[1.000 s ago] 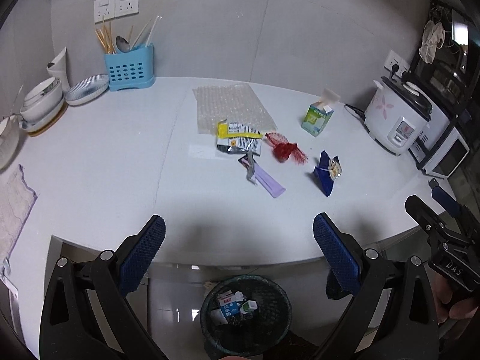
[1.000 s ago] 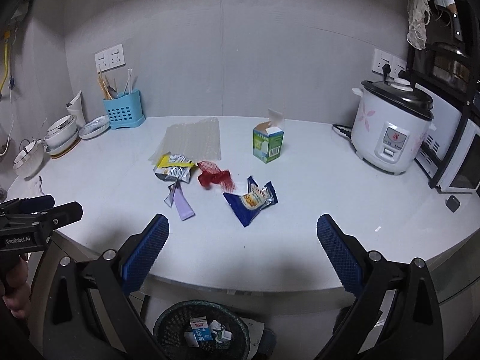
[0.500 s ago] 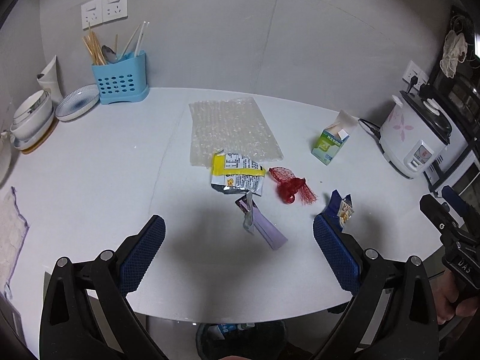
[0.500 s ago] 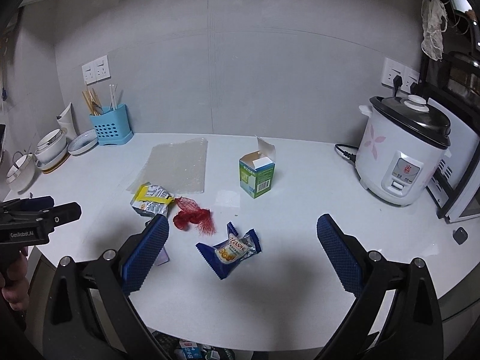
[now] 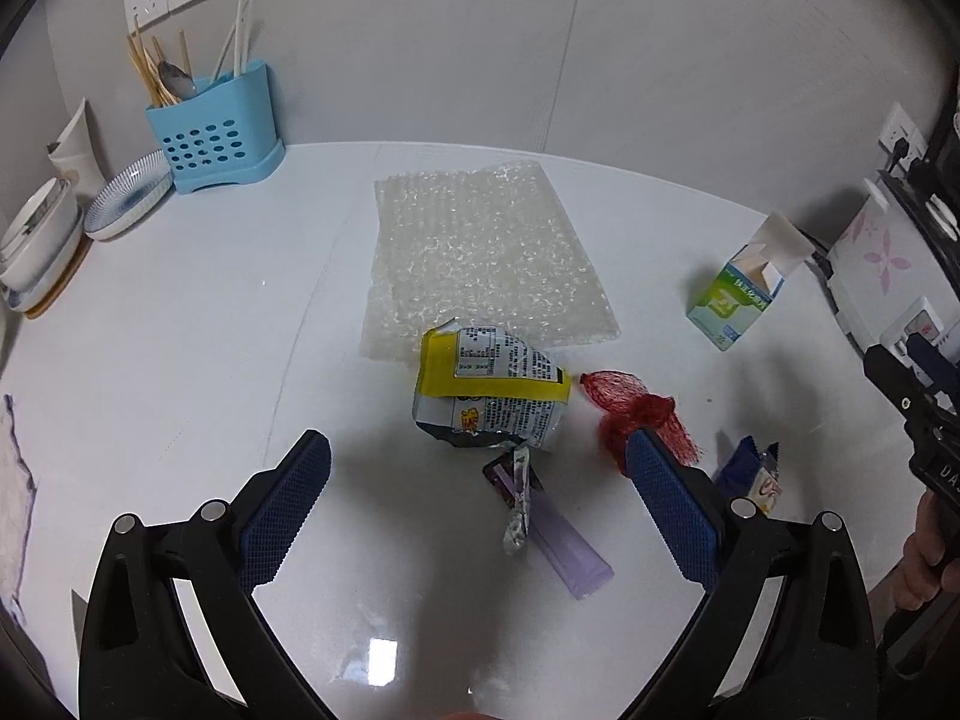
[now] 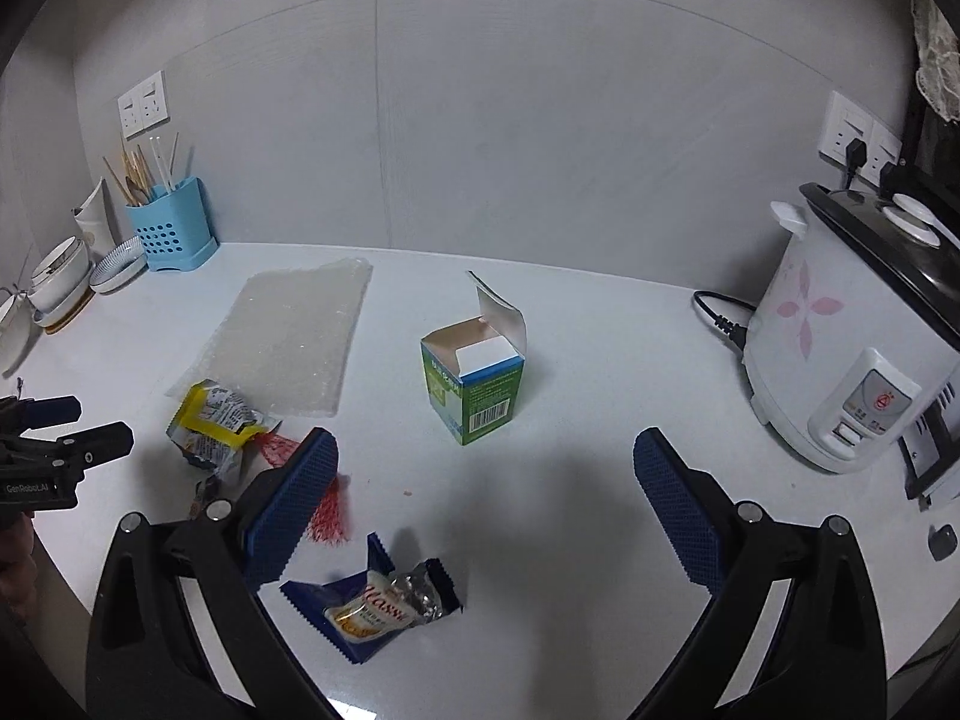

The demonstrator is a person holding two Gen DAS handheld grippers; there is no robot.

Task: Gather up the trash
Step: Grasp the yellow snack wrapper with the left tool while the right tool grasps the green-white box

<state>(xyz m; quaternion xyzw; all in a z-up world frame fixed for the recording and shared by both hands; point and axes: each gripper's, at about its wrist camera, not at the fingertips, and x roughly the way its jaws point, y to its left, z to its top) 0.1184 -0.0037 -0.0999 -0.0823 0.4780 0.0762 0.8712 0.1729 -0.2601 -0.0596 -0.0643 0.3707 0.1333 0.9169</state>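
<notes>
The left gripper [image 5: 477,459] hangs above the near part of the white counter [image 5: 180,360] with its fingers spread wide and nothing between them. Between the blue pads lies a purple wrapper [image 5: 549,519] with a twisted foil end, pointing toward the near right. The right-hand pad covers the near edge of a red mesh net [image 5: 636,408], and a blue snack packet [image 5: 753,474] is mostly hidden behind that same finger. At the right edge a hand [image 5: 921,546] gripping the other tool is cut off by the frame.

The right gripper [image 6: 483,462] is likewise wide open and empty, held over the counter [image 6: 600,360]. Its left pad hides part of the red net [image 6: 327,510]. Just near of it the blue snack packet [image 6: 375,600] lies flat, torn open. The left tool enters from the left edge, partly cut off.

Farther off, a crumpled yellow and silver bag [image 5: 489,387] rests against the near edge of a sheet of bubble wrap [image 5: 480,258]. An open green and white carton [image 6: 474,387] stands upright to the right, apart from the rest. A rice cooker [image 6: 852,336] sits at the far right, its side cut off. At the far left stand a blue utensil holder [image 5: 213,132] and stacked bowls [image 5: 42,240].
</notes>
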